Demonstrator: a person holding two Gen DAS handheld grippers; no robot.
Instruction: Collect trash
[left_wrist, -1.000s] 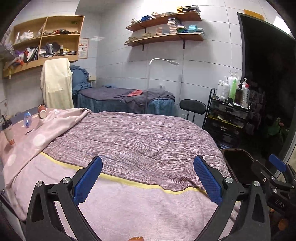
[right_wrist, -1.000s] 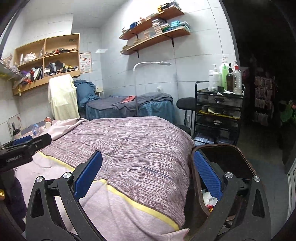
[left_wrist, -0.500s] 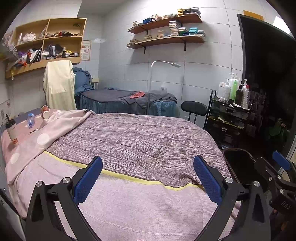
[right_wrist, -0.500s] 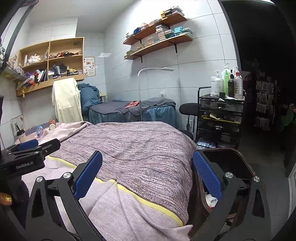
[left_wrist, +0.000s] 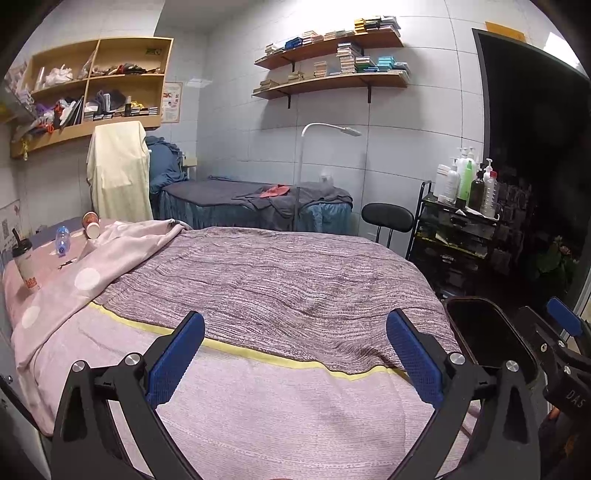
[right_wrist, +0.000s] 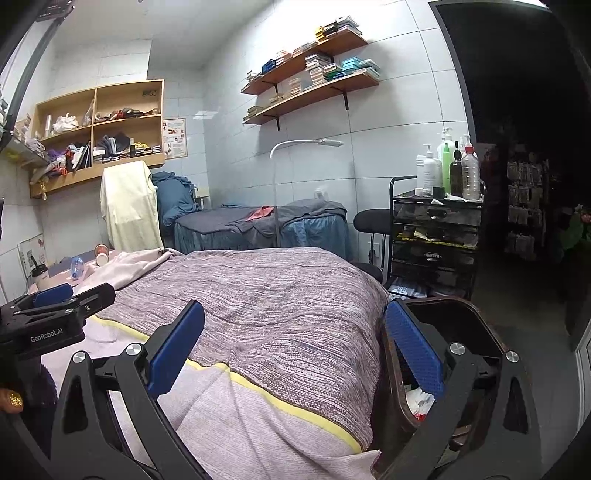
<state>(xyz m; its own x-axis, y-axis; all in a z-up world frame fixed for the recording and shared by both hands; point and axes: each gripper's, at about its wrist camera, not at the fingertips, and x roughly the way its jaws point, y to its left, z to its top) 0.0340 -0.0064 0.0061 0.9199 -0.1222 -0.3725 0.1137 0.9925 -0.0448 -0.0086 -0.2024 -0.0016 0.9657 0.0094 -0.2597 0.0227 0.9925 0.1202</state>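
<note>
Both the left tongs (left_wrist: 295, 354) and right tongs (right_wrist: 293, 350) gape wide and empty over the near edge of the bed with the purple-grey woven cover (left_wrist: 280, 273), whose broad middle lies bare. The trash sits at the far left corner: a lidded drink cup with straw (left_wrist: 25, 264), a clear plastic bottle (left_wrist: 62, 240) and a tipped paper cup (left_wrist: 91, 226). A dark brown bin (right_wrist: 461, 317) stands against the bed's right edge.

A mauve, streaky-woven blanket (left_wrist: 280, 280) with a yellow stripe covers the near bed; at far left lies a pink blanket (left_wrist: 92, 266) with white dots. The pads (left_wrist: 413, 360) are blue, the bin (right_wrist: 465, 332) dark brown.
</note>
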